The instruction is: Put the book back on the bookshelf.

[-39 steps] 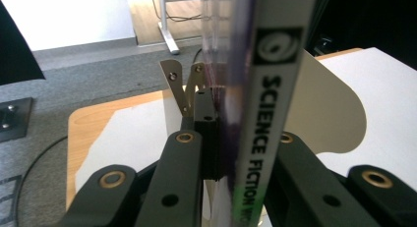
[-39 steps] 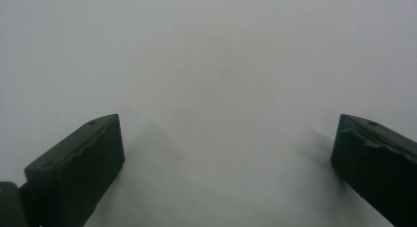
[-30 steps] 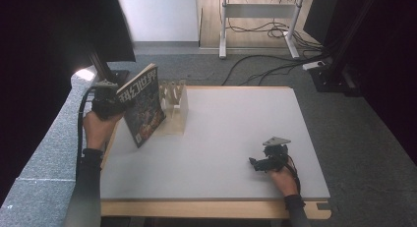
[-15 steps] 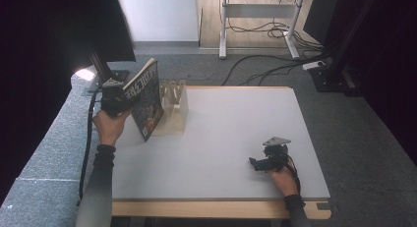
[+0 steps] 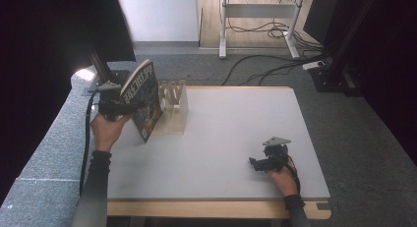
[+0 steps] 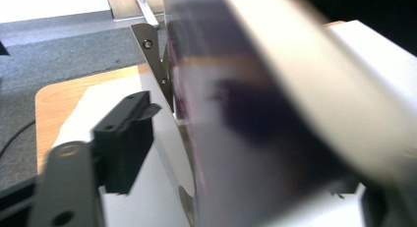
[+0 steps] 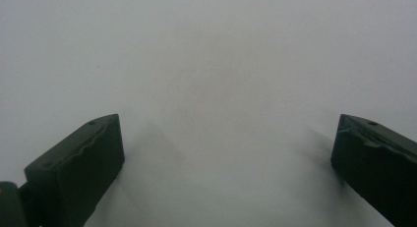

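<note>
- Two hand-held grippers work over the counter [image 5: 221, 138], and every place below is given from the wooden rack [image 5: 174, 106] at its far left part.
- Nearest the person, well away from the rack toward the near right edge, the right hand-held gripper [image 5: 258, 164] rests low on the bare counter with its jaws spread wide and nothing between them; the right gripper view shows both black jaws [image 7: 74, 163] apart over plain white surface.
- Farther off, just on the left side of the rack, the left hand-held gripper [image 5: 129, 107] sits with its jaws around the book [image 5: 145, 101]; they have just been opening, and one pad [image 6: 123, 138] stands clear of the cover, so the grip looks released.
- Leaning steeply on its lower edge, the book has its long axis running up and away, its top tilted left toward the left hand, its cover just beside the rack.
- Being by far the nearer, the left hand [image 5: 109, 128], palm turned inward, forearm coming up from the near left, seems the one to steady or withdraw next.
</note>
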